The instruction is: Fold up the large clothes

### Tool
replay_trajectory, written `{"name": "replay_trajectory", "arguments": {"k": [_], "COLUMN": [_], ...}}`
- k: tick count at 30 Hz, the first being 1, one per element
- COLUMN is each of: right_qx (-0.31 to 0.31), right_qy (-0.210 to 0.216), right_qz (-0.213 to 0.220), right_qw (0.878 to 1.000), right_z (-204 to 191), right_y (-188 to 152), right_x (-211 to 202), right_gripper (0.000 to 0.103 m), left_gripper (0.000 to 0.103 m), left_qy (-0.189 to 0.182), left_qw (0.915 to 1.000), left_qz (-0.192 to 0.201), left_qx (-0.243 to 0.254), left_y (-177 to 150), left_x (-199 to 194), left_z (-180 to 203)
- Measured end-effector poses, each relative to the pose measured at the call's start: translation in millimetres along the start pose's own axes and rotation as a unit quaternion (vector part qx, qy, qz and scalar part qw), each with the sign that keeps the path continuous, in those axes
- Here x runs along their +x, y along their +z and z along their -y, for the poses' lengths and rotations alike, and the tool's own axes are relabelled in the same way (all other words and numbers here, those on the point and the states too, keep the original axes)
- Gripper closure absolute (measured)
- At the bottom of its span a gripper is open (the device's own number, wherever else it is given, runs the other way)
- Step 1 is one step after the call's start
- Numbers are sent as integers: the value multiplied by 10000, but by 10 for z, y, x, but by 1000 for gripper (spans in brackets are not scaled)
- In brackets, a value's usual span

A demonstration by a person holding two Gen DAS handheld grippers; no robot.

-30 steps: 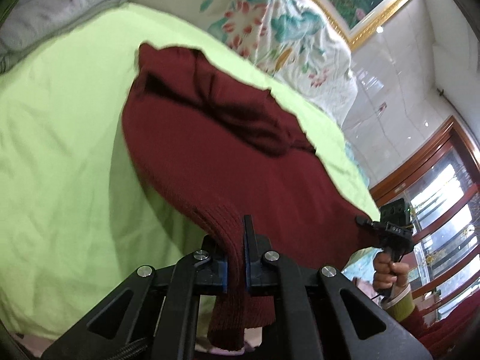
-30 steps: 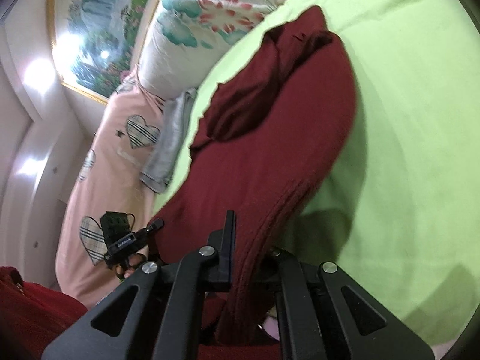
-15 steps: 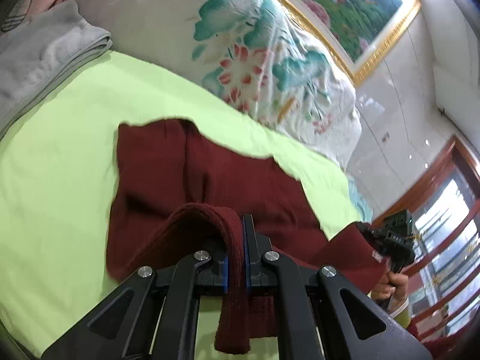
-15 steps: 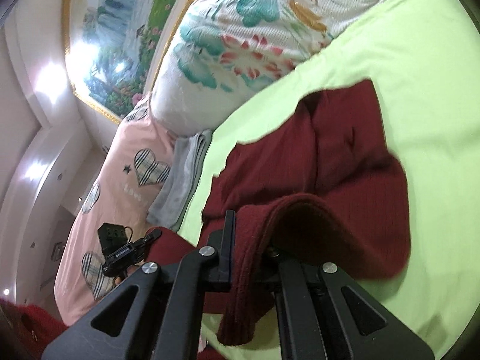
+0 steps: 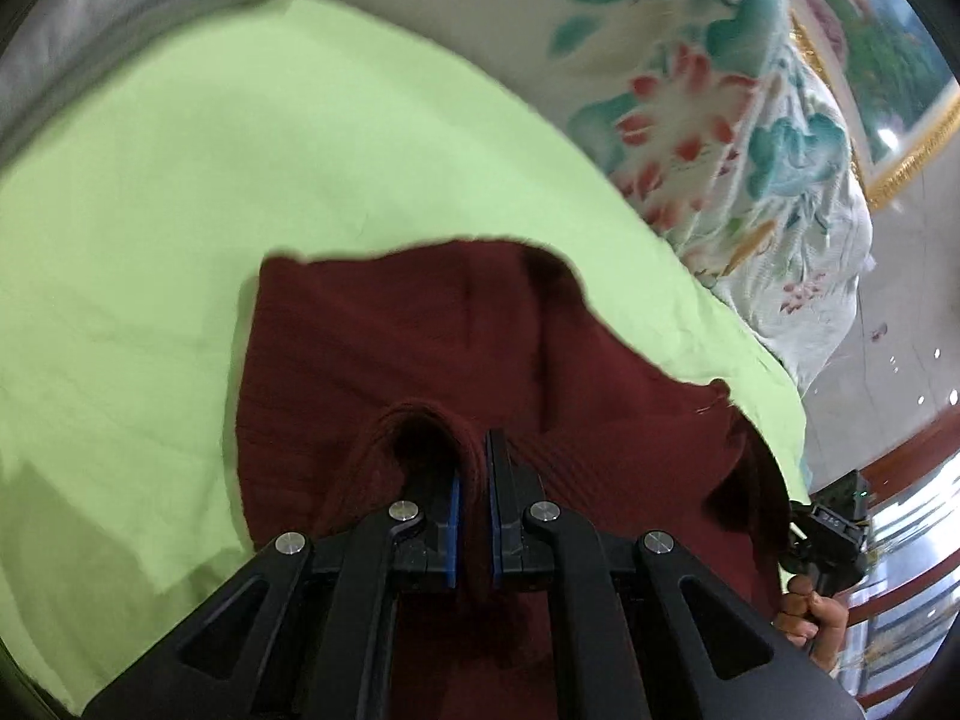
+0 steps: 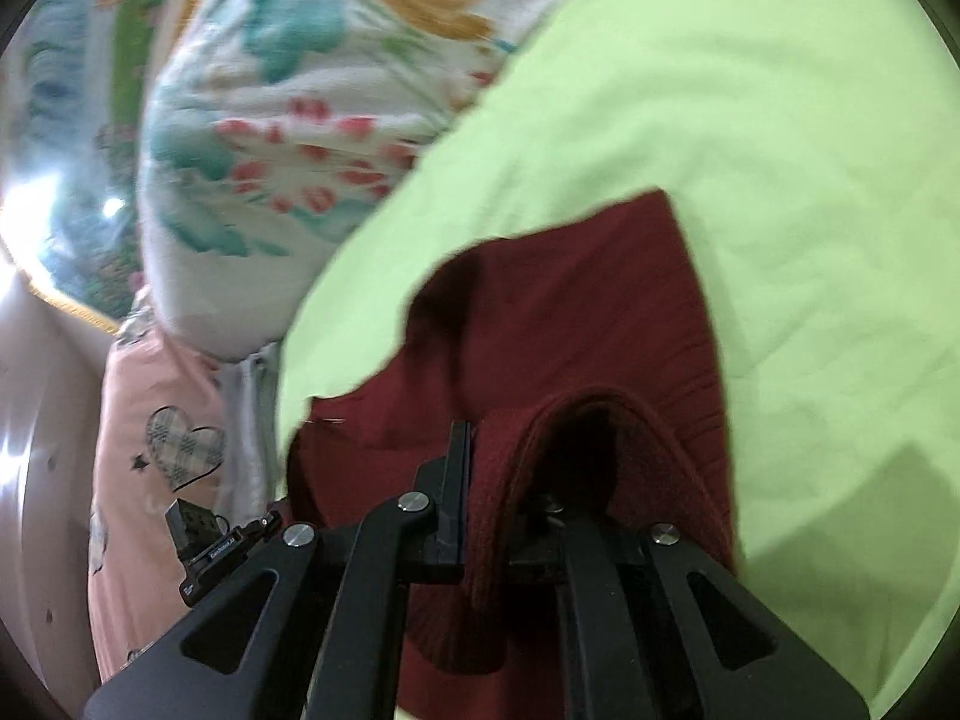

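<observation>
A dark red knit sweater point(image 5: 420, 348) lies on the light green bed sheet point(image 5: 210, 192), its near hem lifted and doubled over the rest. My left gripper point(image 5: 471, 465) is shut on a fold of that hem, the blue pads pinching it. In the right wrist view the same sweater point(image 6: 570, 312) drapes over my right gripper point(image 6: 501, 462). Its jaws are opening with a thick fold of hem still between them, and the right finger is hidden under cloth. Each view catches the other gripper at the sweater's far corner: the right gripper point(image 5: 834, 516) and the left gripper point(image 6: 207, 534).
A floral quilt point(image 5: 750, 120) is bunched at the head of the bed below a gold-framed painting point(image 5: 900, 138). Folded grey cloth point(image 5: 120, 18) lies at the sheet's far left edge. Pink bedding with plaid hearts point(image 6: 168, 450) hangs beside the bed. A hand point(image 5: 810, 612) grips the right tool.
Both grippers have carried the hem forward toward the floral quilt and slightly down. The raised sweater has come down, its near half now folded over the far half.
</observation>
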State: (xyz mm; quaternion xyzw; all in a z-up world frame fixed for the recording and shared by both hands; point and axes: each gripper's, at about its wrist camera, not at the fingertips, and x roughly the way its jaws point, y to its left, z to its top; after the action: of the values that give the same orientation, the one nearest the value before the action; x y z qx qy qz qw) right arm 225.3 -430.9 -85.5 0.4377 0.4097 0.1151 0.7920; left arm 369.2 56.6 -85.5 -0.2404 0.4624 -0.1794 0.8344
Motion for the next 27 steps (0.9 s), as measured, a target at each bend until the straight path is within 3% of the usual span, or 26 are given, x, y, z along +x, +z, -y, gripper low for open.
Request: {"name": "replay_trajectory", "arguments": {"k": [2, 4, 6, 7, 10, 13, 16, 20, 23, 27], "right_qx": [66, 27, -117, -175, -464, -831, -1051, -838, -732, -796], "right_qy": [104, 5, -110, -107, -1, 60, -182, -474, -590, -626], "right_qz": [64, 212, 527, 651, 876, 555, 159, 136, 401, 591], "right_qw": [9999, 9998, 9985, 9977, 9951, 9950, 9942, 9953, 9948, 9931], "right_z": [46, 30, -32, -63, -231, -412, -473, -309, -246, -351], "right_y": [-9, -18, -48, -68, -186, -337, -441, -380, -336, -418], "right_x": [-42, -141, -337, -418, -609, -478, -209, -107, -239, -398], "right_gripper": [93, 86, 68, 64, 63, 63, 63, 64, 65, 64], "left_gripper": [95, 85, 75, 72, 72, 69, 69, 66, 79, 75], "left_qy": [-125, -89, -8, -33, -322, -469, -214, 357, 454, 488], "left_qw": [9999, 9998, 9995, 9993, 9981, 9955, 9919, 9963, 9981, 9974], "left_qz": [55, 150, 313, 372, 460, 265, 64, 56, 272, 529], "left_qx": [-90, -129, -66, -37, 243, 784, 1251, 780, 309, 68], "left_y": [-57, -114, -171, -208, -401, -573, -657, -466, -299, -328], "left_x": [-39, -159, -318, -408, -643, -595, -339, -110, -210, -529], "left_z": [-55, -67, -22, 8, 265, 601, 857, 551, 204, -12]}}
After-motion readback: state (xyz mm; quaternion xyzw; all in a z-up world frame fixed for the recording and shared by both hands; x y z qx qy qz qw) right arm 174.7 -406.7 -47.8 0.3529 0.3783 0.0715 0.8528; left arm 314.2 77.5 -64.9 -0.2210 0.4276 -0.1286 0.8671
